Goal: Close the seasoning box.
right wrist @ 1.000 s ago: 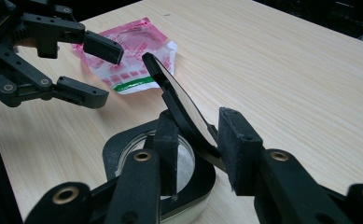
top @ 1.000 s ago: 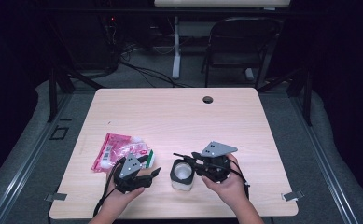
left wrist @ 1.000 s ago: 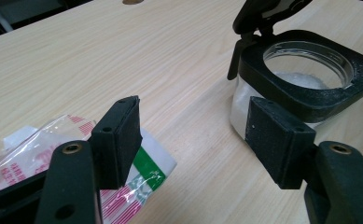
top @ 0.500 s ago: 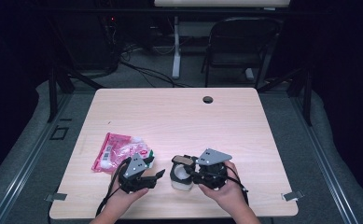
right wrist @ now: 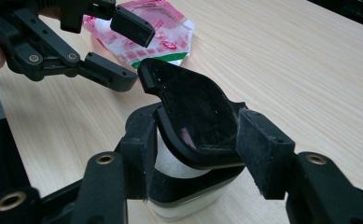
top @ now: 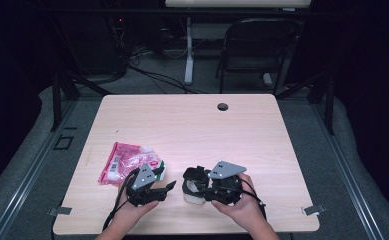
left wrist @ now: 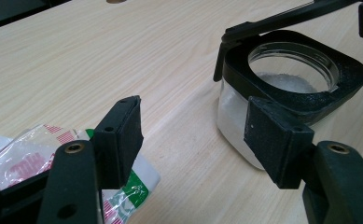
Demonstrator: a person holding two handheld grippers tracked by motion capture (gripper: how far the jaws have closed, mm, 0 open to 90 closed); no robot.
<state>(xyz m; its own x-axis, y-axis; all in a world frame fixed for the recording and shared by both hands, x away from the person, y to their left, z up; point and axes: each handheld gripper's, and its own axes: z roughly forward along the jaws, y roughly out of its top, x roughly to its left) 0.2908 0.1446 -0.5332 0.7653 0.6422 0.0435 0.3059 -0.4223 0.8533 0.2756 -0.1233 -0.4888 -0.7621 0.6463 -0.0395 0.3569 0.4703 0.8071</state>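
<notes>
Packet [top: 130, 162] just beside left gripper [top: 166, 186], near jar [top: 194, 187].

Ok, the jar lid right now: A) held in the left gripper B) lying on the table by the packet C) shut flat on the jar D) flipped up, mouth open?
D: the lid stands hinged up over the jar, whose mouth is open on white grains.

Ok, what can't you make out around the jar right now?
- Jar: high view, mostly hidden by the right gripper. Its jaws have just been opening, with the lid between them.
- Jar contents: right gripper view, covered by the raised lid.
- Packet print: too small in the high view. In the left gripper view it is cut off by the edge and the left gripper.
</notes>
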